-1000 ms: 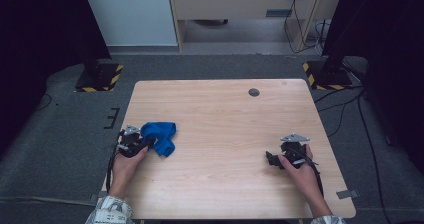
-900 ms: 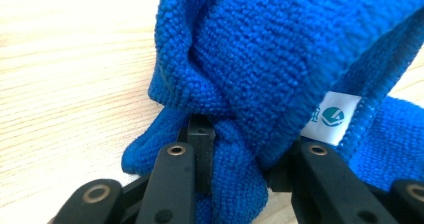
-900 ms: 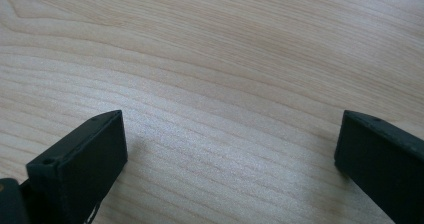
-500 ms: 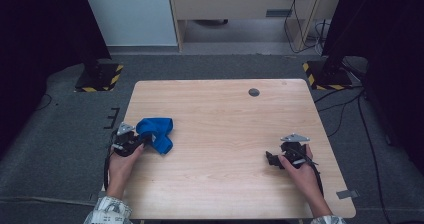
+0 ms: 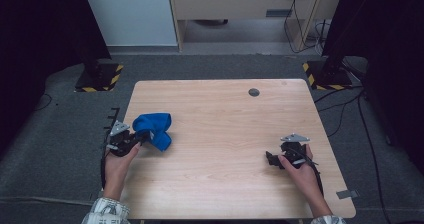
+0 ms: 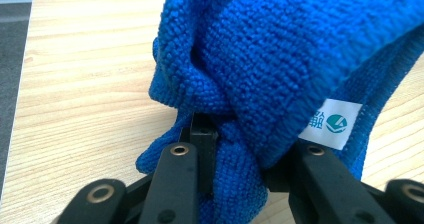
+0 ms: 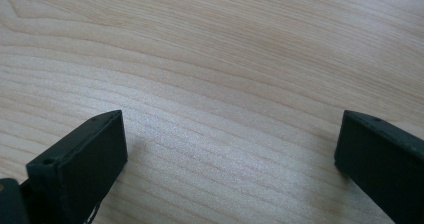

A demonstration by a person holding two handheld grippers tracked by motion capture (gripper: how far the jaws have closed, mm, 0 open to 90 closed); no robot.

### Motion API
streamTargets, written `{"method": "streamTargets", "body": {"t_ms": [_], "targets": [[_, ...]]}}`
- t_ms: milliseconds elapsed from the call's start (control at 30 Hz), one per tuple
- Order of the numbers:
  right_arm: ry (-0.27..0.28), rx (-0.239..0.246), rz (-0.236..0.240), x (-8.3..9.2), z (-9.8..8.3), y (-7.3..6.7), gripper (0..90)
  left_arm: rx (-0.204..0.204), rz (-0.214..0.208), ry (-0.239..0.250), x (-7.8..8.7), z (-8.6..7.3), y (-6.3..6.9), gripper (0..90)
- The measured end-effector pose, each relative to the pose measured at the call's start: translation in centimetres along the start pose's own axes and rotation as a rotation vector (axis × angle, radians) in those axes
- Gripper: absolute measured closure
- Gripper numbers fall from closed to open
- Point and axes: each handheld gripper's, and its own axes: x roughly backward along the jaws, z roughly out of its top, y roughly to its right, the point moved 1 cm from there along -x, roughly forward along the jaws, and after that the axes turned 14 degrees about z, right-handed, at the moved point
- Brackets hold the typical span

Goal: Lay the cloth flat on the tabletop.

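My left gripper (image 5: 142, 138) has come up a bit w/ the blue microfibre cloth (image 5: 155, 129) pinched in it. A sec ago the cloth was slumped low on the table (image 5: 225, 134), spread out flatter & wider by the gripper. Now it's bunched taller, top edge sits further up the table in the high view, and the lower folds hang down from the jaws. Cloth shape changed too: more rolled, w/ one lobe drooping toward the near edge. In the left gripper view my jaws are clamped on a thick fold, white label (image 6: 331, 123) showing beside one pad.
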Motion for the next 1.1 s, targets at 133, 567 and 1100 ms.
{"method": "streamTargets", "body": {"t_ms": [133, 567, 1100], "targets": [[-0.001, 0.001, 0.000, 0.0, 0.0, 0.0, 0.5, 0.000, 0.000, 0.004, 0.1, 0.1, 0.0, 71.6], [0.000, 0.000, 0.000, 0.0, 0.0, 0.0, 0.5, -0.021, -0.022, 0.010, 0.2, 0.4, 1.4, 71.5], [-0.001, 0.001, 0.000, 0.0, 0.0, 0.0, 0.5, -0.114, -0.067, -0.003, -0.5, 0.7, 5.3, 71.2]]}}
